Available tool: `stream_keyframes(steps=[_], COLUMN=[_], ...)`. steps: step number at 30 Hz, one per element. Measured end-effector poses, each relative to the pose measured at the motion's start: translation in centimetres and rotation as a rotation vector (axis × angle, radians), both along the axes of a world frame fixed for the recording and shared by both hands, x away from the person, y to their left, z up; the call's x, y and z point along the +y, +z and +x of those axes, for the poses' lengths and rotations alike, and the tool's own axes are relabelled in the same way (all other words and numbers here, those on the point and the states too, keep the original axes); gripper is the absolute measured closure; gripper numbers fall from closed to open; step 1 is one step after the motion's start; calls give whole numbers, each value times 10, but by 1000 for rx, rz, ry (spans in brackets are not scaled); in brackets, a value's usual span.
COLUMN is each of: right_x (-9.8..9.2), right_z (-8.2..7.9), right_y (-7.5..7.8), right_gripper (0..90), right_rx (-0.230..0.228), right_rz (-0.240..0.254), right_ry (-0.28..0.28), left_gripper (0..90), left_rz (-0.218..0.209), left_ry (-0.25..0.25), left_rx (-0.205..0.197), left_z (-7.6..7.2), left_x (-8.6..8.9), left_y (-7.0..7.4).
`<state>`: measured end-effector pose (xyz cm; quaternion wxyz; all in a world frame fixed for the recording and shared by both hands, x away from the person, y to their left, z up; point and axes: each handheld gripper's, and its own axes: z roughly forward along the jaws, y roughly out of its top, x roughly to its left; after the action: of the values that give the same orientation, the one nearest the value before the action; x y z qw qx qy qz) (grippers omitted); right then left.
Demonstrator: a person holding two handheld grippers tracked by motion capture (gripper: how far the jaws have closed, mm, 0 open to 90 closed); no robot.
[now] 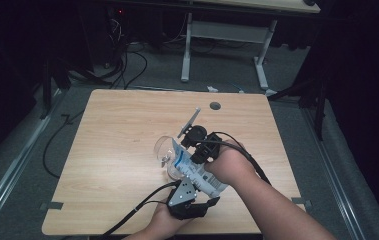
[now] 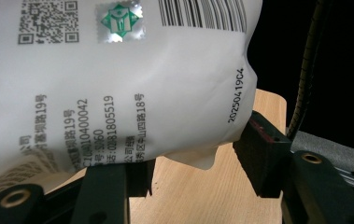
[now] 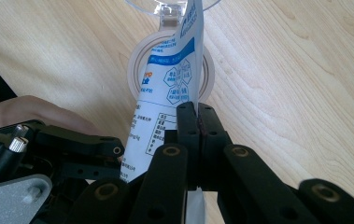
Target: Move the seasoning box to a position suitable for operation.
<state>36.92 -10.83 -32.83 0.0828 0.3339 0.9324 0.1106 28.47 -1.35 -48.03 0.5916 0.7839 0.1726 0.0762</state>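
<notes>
Near the front edge of the wooden surface point(image 1: 117, 145), the left gripper point(image 1: 189, 202) has its fingers point(image 2: 263, 154) spread apart around the bottom end of a white printed pouch point(image 1: 197, 172). Beyond it, the right gripper point(image 1: 197, 145) has its fingers point(image 3: 198, 126) clenched on the pouch's edge. The pouch's upper end tilts into a clear plastic cup point(image 1: 164, 150) standing mid-surface.

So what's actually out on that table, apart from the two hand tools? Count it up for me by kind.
White and blue printed pouch: 1
Clear plastic container with a lid: 1
Total: 2 things, both over the wooden table. The pouch is held by the right gripper and reaches into the left gripper.
</notes>
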Motion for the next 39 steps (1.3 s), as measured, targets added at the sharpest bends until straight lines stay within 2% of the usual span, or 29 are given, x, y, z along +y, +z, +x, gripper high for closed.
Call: stream_keyframes(steps=[15,39], right_x=[-2,2], right_z=[-1,-2], right_y=[1,1], right_gripper=[900,900], right_rx=[-5,-5], right_rz=[8,-5], right_ry=[1,4], left_gripper=[513,512], left_rz=[3,1], left_ry=[0,1], left_rx=[-5,-13], left_z=[0,-2], left_x=[0,0], left_y=[0,2])
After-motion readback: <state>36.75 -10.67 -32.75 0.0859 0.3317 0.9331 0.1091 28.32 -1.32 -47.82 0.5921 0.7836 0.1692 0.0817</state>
